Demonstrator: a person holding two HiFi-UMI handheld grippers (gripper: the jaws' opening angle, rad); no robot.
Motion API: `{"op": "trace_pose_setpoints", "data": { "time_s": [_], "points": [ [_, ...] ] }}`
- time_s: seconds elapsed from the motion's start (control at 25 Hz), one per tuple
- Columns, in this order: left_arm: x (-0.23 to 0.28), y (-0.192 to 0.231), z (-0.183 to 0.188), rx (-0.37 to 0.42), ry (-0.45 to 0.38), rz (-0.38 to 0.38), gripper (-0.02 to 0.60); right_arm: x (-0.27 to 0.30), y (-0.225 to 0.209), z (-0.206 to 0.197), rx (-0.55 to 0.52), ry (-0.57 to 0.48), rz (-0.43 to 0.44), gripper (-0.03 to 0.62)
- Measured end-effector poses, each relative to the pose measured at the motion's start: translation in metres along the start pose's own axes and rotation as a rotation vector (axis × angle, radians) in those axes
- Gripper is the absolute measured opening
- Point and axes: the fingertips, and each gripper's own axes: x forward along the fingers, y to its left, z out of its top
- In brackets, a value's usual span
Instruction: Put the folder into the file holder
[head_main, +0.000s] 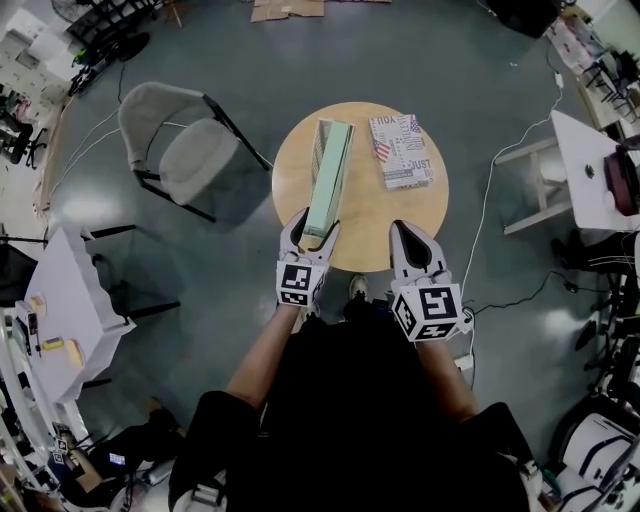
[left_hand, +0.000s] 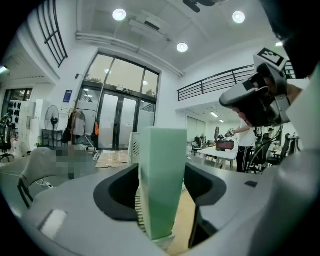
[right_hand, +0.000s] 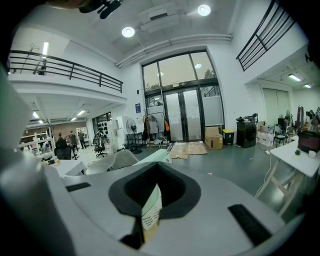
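Closest to the lens, the grey left gripper (head_main: 314, 232) is seen with its jaws spread wide. Between them the pale green, flat-sided folder (left_hand: 161, 180) stands on edge. A dark gap is left on each side, so no pad is pressed on it. The folder is set lengthwise in the long white slotted file holder (head_main: 320, 160), whose ribbed wall is seen just beside the folder's lower edge. The placing is therefore judged to be as good as done.

The folder is judged to be light and thin, fairly stiff along its length, but likely to bow if it is pinched at one corner alone. Its faces look smooth, so some slip under the pads is to be expected. Should it need reseating, it is best taken at the near end, across the two flat faces and above the holder's wall, so that the holder is not clamped with it. The holder looks light as well and may be dragged or tipped if the folder is pushed hard against it.

The holder is placed on the round, light wooden table (head_main: 420, 225), left of centre. A flat printed book or box with a flag pattern (head_main: 401, 150) lies near it on the right, apart from it. The grey right gripper (head_main: 402, 232) is held over the table's near edge, its jaws drawn together on nothing. A grey folding chair (head_main: 190, 150) is seen on the floor to the left of the table.
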Motion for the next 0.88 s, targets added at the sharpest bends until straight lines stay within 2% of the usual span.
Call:
{"op": "trace_pose_setpoints", "data": {
  "time_s": [0.12, 0.24, 0.36, 0.48, 0.64, 0.76, 0.88],
  "points": [
    [-0.017, 0.002, 0.007, -0.027, 0.008, -0.031, 0.264, 0.003, 0.001, 0.0, 0.012, 0.004, -0.003, -0.006],
    [-0.037, 0.012, 0.012, -0.056, 0.004, -0.028, 0.264, 0.005, 0.002, -0.002, 0.023, 0.009, -0.006, -0.006],
    [-0.057, 0.02, 0.024, -0.119, -0.025, -0.026, 0.262, 0.005, 0.003, -0.003, 0.021, 0.011, -0.008, -0.006],
    [-0.073, 0.025, 0.044, -0.156, -0.065, -0.016, 0.228, 0.006, 0.003, -0.002, 0.023, 0.012, -0.011, -0.006],
    [-0.089, 0.024, 0.075, -0.122, -0.097, -0.004, 0.105, 0.006, 0.005, -0.001, 0.032, -0.002, -0.011, -0.006],
    [-0.096, 0.02, 0.101, -0.113, -0.12, -0.001, 0.072, 0.005, 0.007, -0.001, 0.033, -0.005, -0.013, -0.006],
    [-0.107, 0.019, 0.134, -0.101, -0.163, 0.046, 0.03, 0.003, 0.008, 0.001, 0.035, -0.01, -0.017, -0.006]
  ]
}}
